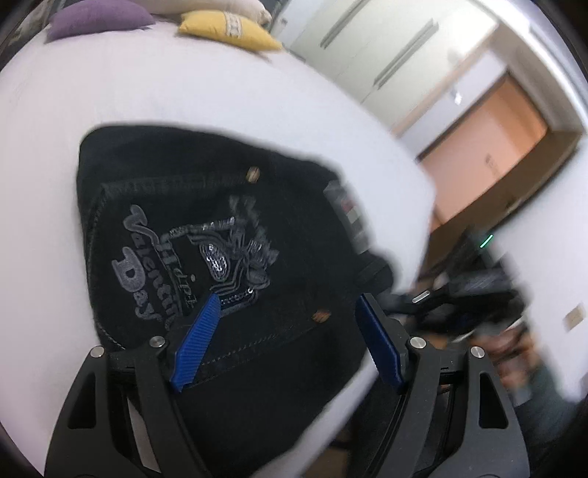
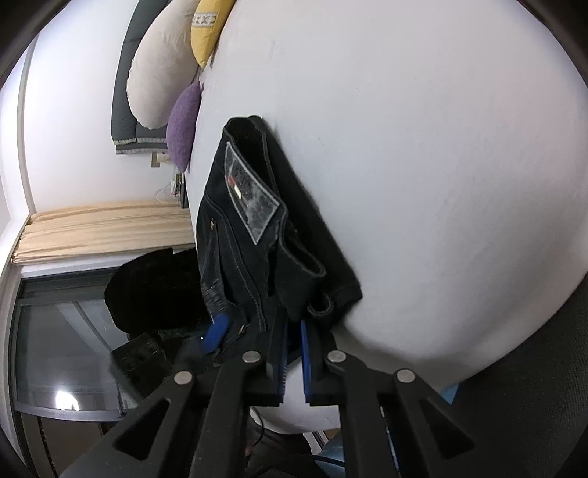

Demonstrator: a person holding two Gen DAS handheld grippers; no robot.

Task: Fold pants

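The black pants (image 1: 205,228) lie folded into a compact bundle on a white bed (image 1: 183,92), back pocket with grey embroidery facing up. My left gripper (image 1: 290,312) is open, its blue pads spread just above the near part of the bundle. In the right wrist view the same pants (image 2: 253,228) show a leather waistband patch. My right gripper (image 2: 293,331) has its blue pads close together at the bundle's near edge; whether cloth is pinched between them is unclear. The left gripper's blue pad (image 2: 217,331) shows at the bundle's left edge.
A purple cushion (image 1: 99,18), a yellow cushion (image 1: 228,29) and a cream pillow (image 2: 161,62) lie at the head of the bed. The bed edge (image 1: 404,257) runs close by the pants, with floor, a doorway (image 1: 488,154) and dark gear beyond. A window and beige curtain (image 2: 99,228) stand past the bed.
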